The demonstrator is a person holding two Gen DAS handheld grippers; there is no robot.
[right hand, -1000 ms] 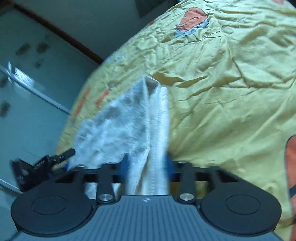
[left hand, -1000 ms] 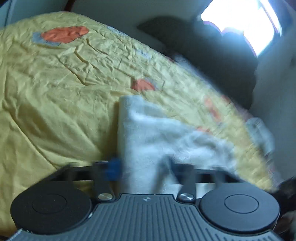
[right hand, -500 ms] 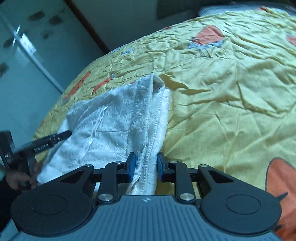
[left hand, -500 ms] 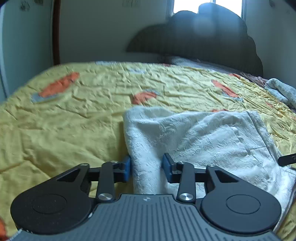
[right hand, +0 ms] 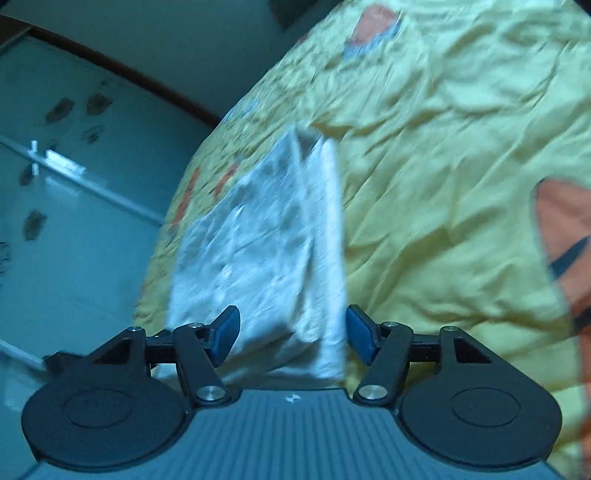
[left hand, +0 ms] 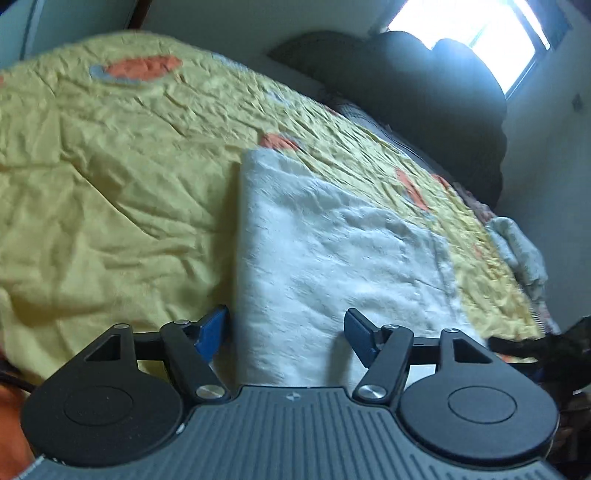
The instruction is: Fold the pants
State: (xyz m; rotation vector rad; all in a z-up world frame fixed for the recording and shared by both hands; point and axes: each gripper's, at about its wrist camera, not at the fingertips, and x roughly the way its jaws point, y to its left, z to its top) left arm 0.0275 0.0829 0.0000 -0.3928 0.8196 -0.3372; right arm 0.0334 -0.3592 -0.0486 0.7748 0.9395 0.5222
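**Both claws spread over the folded pants**

Nearest you, the left claw [left hand: 286,332] stood wide apart, blue pads either side of the near edge of the white pants [left hand: 332,251] and pinching nothing. Your right claw [right hand: 291,334] was spread just as wide, the stacked layers of the pants [right hand: 266,251] lying between its pads, untouched as far as the blur allowed.

The pants lay folded into a compact rectangle on the bed, long left edge straight and layers showing at the right side. That looked like a fold just set down, or close to finished. To do this step well, you wanted to lift both claws straight away without snagging the top layer, then press the crease flat if another fold was due.

Beyond the cloth stretched the yellow bedspread [left hand: 110,184], creased and soft, with orange patches. A soft bed gives under pressure, so edges can creep. Farther off, a dark headboard [left hand: 424,74] stood under a bright window [left hand: 476,29], and a pale wardrobe [right hand: 74,184] sat beside the bed.
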